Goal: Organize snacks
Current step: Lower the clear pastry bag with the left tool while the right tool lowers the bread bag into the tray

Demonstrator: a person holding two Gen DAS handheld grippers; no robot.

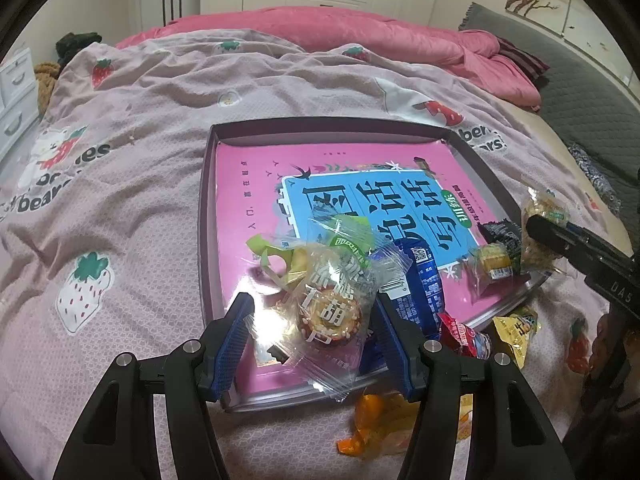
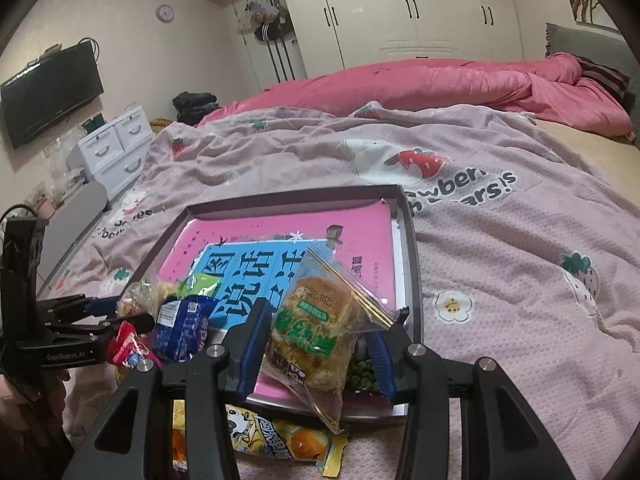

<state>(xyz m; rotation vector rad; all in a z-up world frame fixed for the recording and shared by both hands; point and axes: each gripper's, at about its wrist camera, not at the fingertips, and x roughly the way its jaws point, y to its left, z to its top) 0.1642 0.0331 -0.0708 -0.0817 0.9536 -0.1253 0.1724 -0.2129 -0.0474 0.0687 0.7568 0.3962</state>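
Observation:
A shallow tray (image 1: 206, 208) lined with a pink and blue book cover lies on the bed; it also shows in the right wrist view (image 2: 412, 248). My left gripper (image 1: 312, 316) is shut on a clear-wrapped round cake snack (image 1: 332, 316) over the tray's near edge. My right gripper (image 2: 320, 340) is shut on a clear packet of yellow-green crisp cake (image 2: 316, 332) above the tray's near right corner; that packet also shows in the left wrist view (image 1: 544, 220). A blue packet (image 1: 420, 284), a green-topped packet (image 1: 348, 236) and small wrapped snacks lie in the tray.
An orange packet (image 1: 380, 424), a red one (image 1: 464, 336) and a yellow one (image 1: 516, 328) lie on the pink strawberry blanket (image 1: 132, 168) before the tray. A yellow cartoon packet (image 2: 276, 436) lies under my right gripper. A pink quilt (image 2: 440, 80) lies behind; white drawers (image 2: 112, 148) stand left.

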